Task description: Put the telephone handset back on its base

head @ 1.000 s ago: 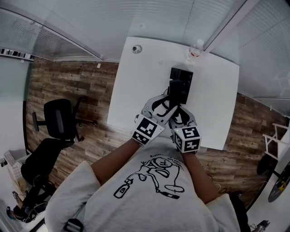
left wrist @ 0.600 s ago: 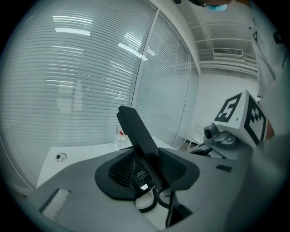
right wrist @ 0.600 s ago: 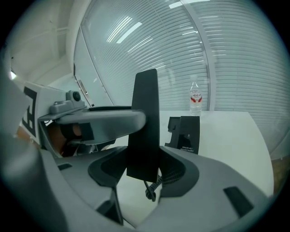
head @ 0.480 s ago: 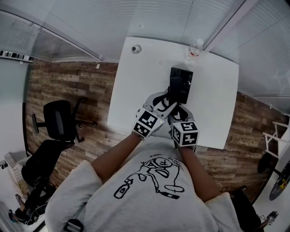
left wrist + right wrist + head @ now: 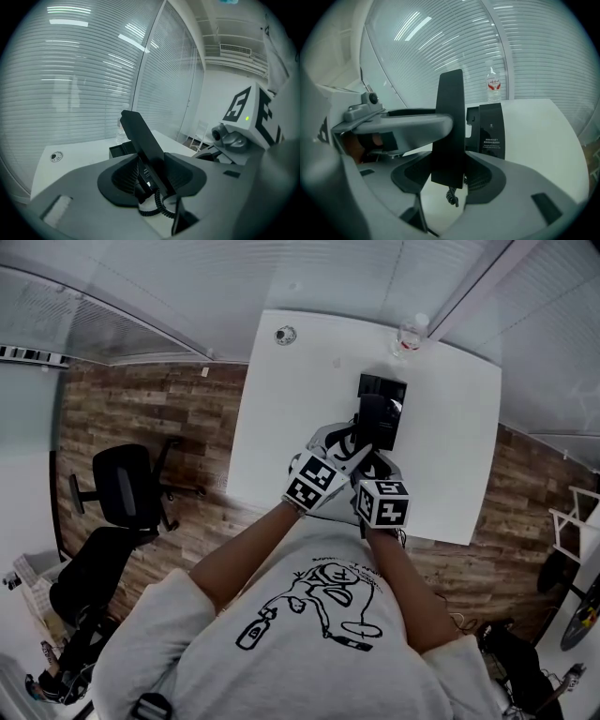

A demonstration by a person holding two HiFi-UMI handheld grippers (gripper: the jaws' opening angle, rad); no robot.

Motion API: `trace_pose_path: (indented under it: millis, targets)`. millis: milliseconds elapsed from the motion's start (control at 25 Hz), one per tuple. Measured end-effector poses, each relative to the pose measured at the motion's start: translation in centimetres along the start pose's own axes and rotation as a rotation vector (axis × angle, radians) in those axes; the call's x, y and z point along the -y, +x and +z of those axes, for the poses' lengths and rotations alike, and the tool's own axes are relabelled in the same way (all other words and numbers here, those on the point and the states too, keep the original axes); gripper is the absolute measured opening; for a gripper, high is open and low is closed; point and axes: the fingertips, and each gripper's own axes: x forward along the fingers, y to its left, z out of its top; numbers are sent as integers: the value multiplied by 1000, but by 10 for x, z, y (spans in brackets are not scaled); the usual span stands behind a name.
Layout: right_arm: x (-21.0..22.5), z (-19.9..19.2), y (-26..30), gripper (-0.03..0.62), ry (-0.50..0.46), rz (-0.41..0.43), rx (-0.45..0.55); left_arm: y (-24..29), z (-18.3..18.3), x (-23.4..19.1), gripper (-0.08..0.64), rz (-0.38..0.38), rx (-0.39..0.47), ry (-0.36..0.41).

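Step in hand: carrying the handset to its base. The left claw and the right claw are both clamped on the black, slab-shaped plastic telephone handset, which stands between their pads, its black coiled cord hanging below. The black, upright plastic telephone base sits on the white desk just beyond both claws. Whether the handset touches it cannot be told. Next move, as judged: align the handset over the cradle, lower both claws together, seat it, then release.

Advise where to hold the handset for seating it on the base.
Grip the handset across its narrow long sides at the near, corded end, from the person's side, as the left gripper and right gripper do. That leaves its far end free toward the base and the cord hanging below.
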Motion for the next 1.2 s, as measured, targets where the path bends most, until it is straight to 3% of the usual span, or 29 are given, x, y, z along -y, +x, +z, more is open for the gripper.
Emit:
trace_pose_path:
  millis: [240,1200]
  targets:
    - [5,-7,14,199,60,-21,-14,9,-13,-9,155,10,-22,19]
    - [30,-24,61,198,172,-54,-65,52,-55,-37,156,-48,-129,-35]
